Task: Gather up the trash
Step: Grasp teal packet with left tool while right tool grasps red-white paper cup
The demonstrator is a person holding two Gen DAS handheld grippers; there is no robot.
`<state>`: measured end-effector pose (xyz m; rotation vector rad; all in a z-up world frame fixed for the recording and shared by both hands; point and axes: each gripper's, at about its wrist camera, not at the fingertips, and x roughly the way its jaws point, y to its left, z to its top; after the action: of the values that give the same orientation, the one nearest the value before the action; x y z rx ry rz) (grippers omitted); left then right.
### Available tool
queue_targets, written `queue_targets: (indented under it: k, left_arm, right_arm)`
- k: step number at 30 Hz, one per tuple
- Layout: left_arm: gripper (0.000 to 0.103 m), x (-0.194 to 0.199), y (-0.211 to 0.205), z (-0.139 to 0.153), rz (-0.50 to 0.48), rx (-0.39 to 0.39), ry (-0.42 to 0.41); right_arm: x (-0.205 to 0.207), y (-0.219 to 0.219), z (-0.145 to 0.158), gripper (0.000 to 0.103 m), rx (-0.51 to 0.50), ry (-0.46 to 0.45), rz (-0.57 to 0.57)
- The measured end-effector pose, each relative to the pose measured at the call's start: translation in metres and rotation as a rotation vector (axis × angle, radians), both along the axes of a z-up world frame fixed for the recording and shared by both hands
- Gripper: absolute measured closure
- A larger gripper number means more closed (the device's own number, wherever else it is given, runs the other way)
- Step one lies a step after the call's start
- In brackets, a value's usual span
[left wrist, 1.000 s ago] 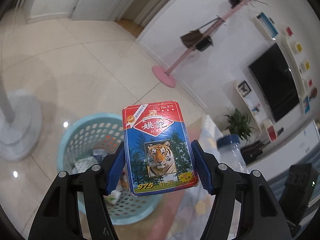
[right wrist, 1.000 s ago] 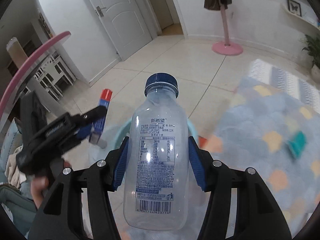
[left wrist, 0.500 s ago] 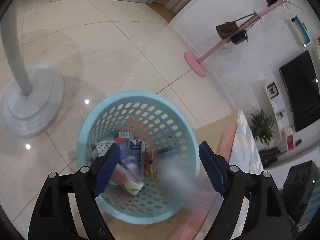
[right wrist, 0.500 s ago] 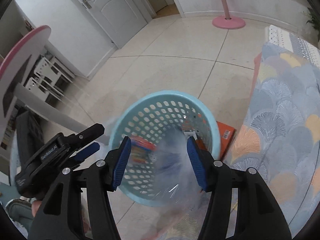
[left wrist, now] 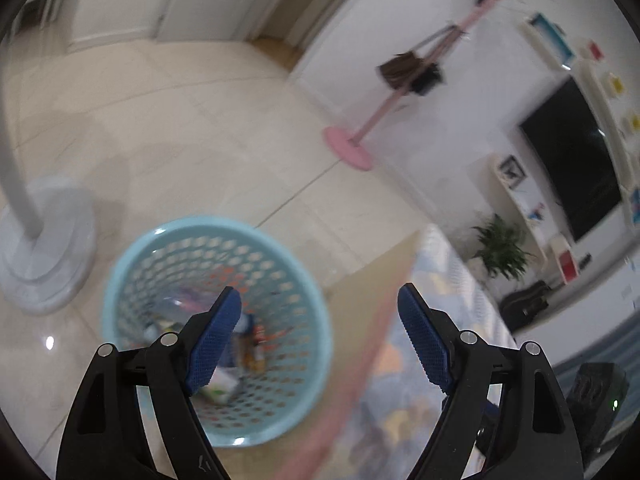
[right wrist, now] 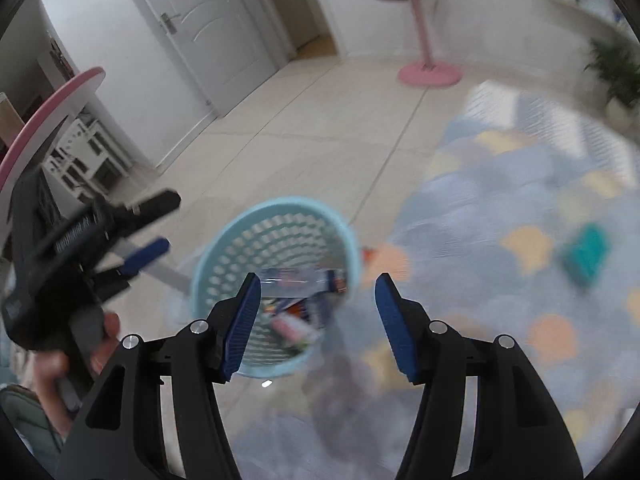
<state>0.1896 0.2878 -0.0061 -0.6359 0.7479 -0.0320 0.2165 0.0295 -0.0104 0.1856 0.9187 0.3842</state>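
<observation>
A light blue perforated basket (left wrist: 132, 264) stands on the tiled floor and holds several pieces of trash, among them the clear plastic bottle (right wrist: 296, 280). It also shows in the right wrist view (right wrist: 236, 240). My left gripper (left wrist: 320, 340) is open and empty above the basket's right rim. My right gripper (right wrist: 318, 320) is open and empty above the basket's near side. The left gripper also shows in the right wrist view (right wrist: 156, 224), open, left of the basket. A teal item (right wrist: 586, 254) lies on the rug to the right.
A patterned rug (right wrist: 500, 216) borders the basket on the right. A white fan base (left wrist: 44, 248) stands left of the basket. A pink coat stand (left wrist: 348, 148) and a potted plant (left wrist: 500, 248) stand by the far wall. An orange box (right wrist: 370, 256) lies beside the basket.
Both grippers opened: the card box and the bottle dropped into the basket. Both views have since tilted up and back from the basket.
</observation>
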Motion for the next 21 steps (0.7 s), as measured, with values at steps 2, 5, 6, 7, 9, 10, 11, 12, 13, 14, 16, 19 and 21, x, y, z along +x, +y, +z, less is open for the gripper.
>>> queue_targets:
  k: [2, 5, 6, 7, 9, 10, 11, 12, 13, 14, 16, 19, 21]
  left_arm:
    - [0.024, 0.002, -0.031, 0.015, -0.059, 0.026, -0.046]
    - [0.024, 0.006, -0.086, 0.031, -0.161, 0.086, -0.100]
    - [0.024, 0.008, -0.106, 0.035, -0.198, 0.107, -0.110]
    - [0.024, 0.010, -0.124, 0.037, -0.233, 0.130, -0.119]
    - [0.024, 0.012, -0.164, 0.038, -0.303, 0.188, -0.135]
    - [0.024, 0.013, -0.184, 0.038, -0.339, 0.221, -0.139]
    - [0.022, 0.014, -0.203, 0.037, -0.377, 0.250, -0.139]
    - [0.021, 0.016, -0.218, 0.033, -0.408, 0.269, -0.137]
    - [0.021, 0.020, -0.238, 0.028, -0.441, 0.286, -0.130]
    - [0.020, 0.024, -0.251, 0.022, -0.461, 0.293, -0.117]
    - [0.020, 0.032, -0.271, 0.005, -0.486, 0.297, -0.095]
    - [0.020, 0.040, -0.299, -0.020, -0.497, 0.361, -0.088]
    - [0.020, 0.045, -0.322, -0.040, -0.543, 0.454, -0.060]
  right_arm:
    - [-0.016, -0.028, 0.014, 0.047, -0.034, -0.046, -0.046]
    - [-0.042, -0.076, 0.035, 0.046, -0.099, -0.114, -0.132]
    - [-0.051, -0.089, 0.039, 0.044, -0.123, -0.132, -0.159]
    - [-0.063, -0.109, 0.045, 0.041, -0.151, -0.150, -0.198]
    - [-0.079, -0.136, 0.050, 0.039, -0.184, -0.163, -0.248]
    - [-0.091, -0.154, 0.051, 0.038, -0.213, -0.164, -0.283]
    - [-0.098, -0.168, 0.048, 0.038, -0.231, -0.161, -0.306]
    - [-0.107, -0.182, 0.046, 0.037, -0.247, -0.154, -0.335]
    - [-0.112, -0.192, 0.043, 0.035, -0.254, -0.145, -0.353]
    - [-0.121, -0.207, 0.038, 0.034, -0.260, -0.131, -0.379]
    - [-0.138, -0.236, 0.023, 0.027, -0.270, -0.107, -0.423]
    - [-0.150, -0.263, -0.002, 0.025, -0.258, -0.063, -0.457]
    - [-0.151, -0.271, -0.019, 0.025, -0.224, -0.034, -0.461]
